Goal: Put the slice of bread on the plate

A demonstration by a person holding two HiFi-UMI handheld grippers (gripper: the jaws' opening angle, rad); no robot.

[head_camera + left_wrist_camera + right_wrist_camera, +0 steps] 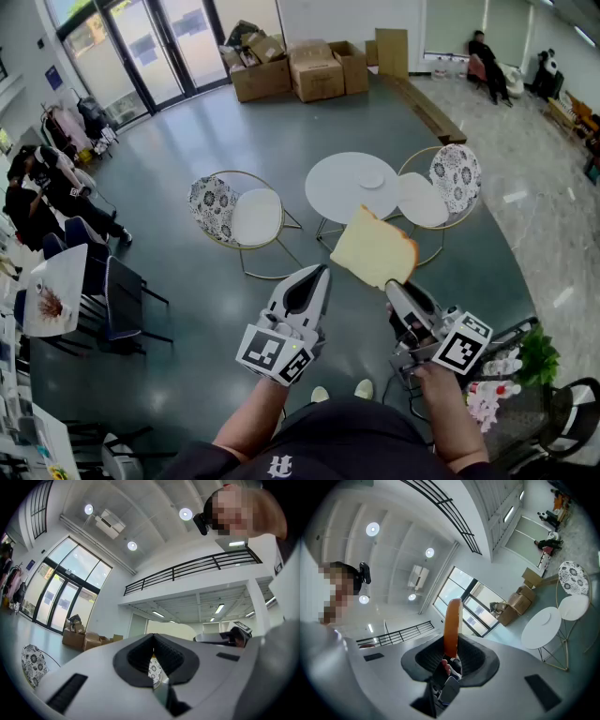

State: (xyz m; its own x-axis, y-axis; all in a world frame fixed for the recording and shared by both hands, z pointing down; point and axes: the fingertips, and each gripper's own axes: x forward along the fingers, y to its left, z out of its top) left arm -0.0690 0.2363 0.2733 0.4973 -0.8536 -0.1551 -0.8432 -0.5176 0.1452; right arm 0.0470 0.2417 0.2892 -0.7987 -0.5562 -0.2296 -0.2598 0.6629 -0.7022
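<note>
Head view: plate on white table

A round white table stood on a glossy grey-green floor. A small white plate lay directly on the table's top, towards its right side. A chair with a round white seat and thin metal legs stood on the floor just beside the table at its left, and a second chair of the same kind stood just beside it at its right. Far behind, cardboard boxes sat on the floor near the glass doors. At the right lay pale speckled stone paving.
</note>
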